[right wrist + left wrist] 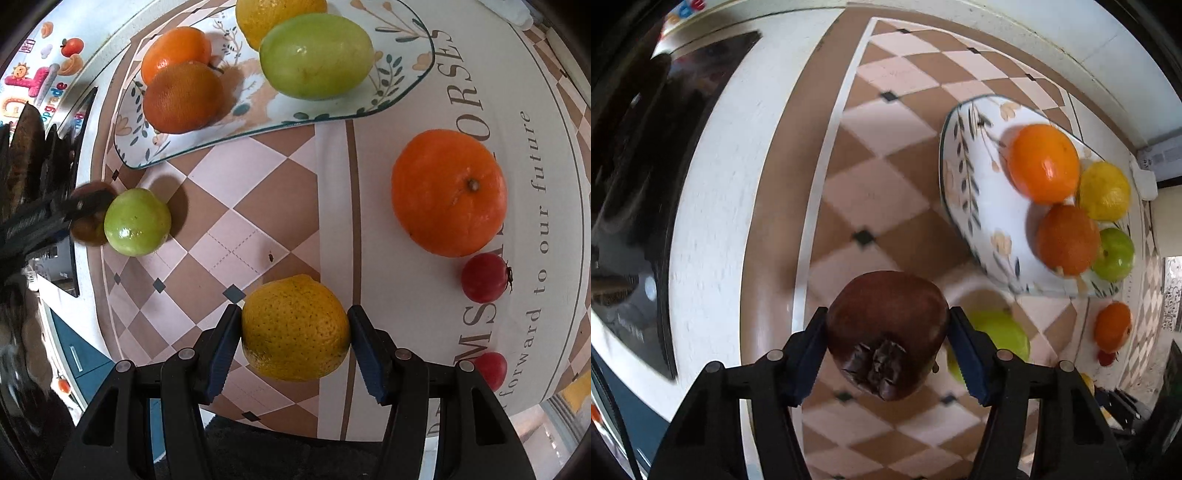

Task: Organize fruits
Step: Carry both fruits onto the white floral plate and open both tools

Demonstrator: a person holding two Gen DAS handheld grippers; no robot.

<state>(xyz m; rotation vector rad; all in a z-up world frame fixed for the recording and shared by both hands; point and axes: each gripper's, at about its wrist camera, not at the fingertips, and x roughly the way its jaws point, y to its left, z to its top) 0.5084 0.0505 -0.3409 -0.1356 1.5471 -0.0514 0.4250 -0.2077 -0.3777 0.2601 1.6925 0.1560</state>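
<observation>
**Two fruits gripped, plate waiting**

Both grippers clamp fruit above the checkered bench: the left gripper pinches a dark brown fruit, the right gripper a yellow citrus. Next, seemingly, each load goes to the patterned plate (already crowded). Blur hides whether either fruit has left the bench.

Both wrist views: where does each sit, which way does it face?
Left wrist: on the left hand-held gripper, facing down at a brown fruit between its fingers.
Right wrist: on the right hand-held gripper, facing steeply down at a yellow fruit it grips.
Shared: the plate, and the loose green fruit.
</observation>
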